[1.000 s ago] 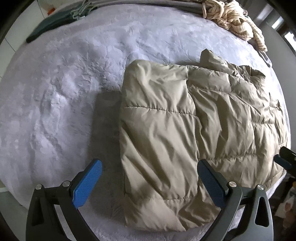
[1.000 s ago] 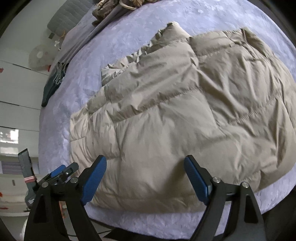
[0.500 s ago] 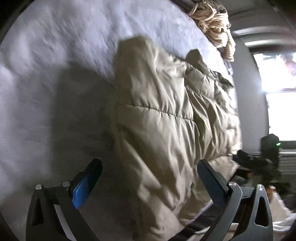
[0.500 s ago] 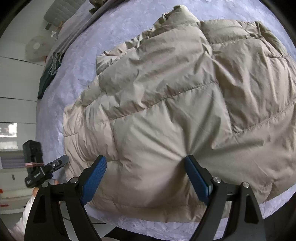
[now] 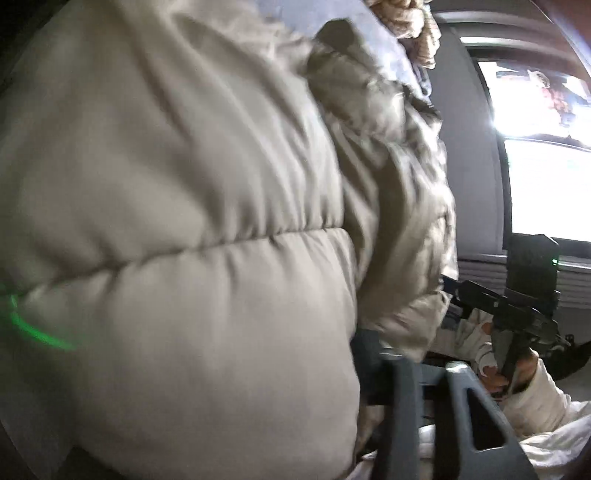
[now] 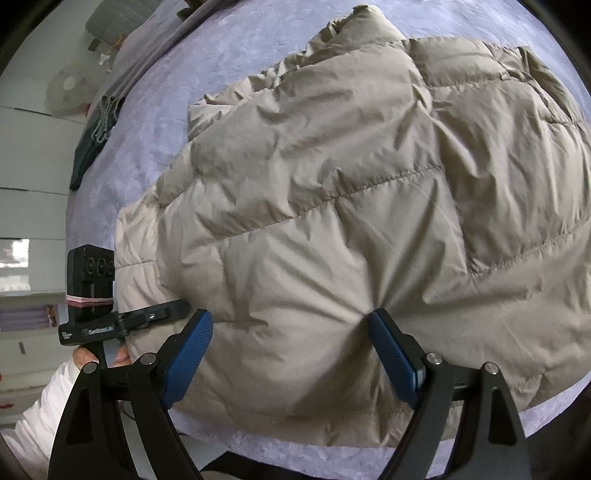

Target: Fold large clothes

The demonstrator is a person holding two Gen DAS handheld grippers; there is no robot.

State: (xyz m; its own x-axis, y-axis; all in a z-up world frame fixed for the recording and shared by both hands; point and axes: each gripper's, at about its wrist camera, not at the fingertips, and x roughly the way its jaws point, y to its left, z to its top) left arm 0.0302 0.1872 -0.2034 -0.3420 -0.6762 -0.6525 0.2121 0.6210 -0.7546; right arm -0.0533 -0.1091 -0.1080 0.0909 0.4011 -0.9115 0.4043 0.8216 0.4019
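A beige quilted puffer jacket (image 6: 351, 206) lies partly folded on a lavender bedspread (image 6: 236, 48). My right gripper (image 6: 291, 350) is open, its blue pads (image 6: 186, 354) pressed against the jacket's near edge with the padding bulging between them. In the left wrist view the jacket (image 5: 184, 221) fills almost the whole frame, very close and blurred. Only the left gripper's right finger (image 5: 402, 398) shows; the other is hidden behind the fabric. The left gripper (image 6: 122, 321) also shows in the right wrist view, at the jacket's left edge. The right gripper (image 5: 506, 310) shows in the left wrist view.
A dark green garment (image 6: 88, 147) lies at the bed's far left edge. A cream knitted item (image 5: 417, 26) lies at the far end of the bed. A bright window (image 5: 546, 147) is to the right. White cupboards (image 6: 29, 177) stand to the left.
My left gripper has pushed forward into the jacket's left edge, which now fills its view. My right gripper has moved in until its pads press the near edge.
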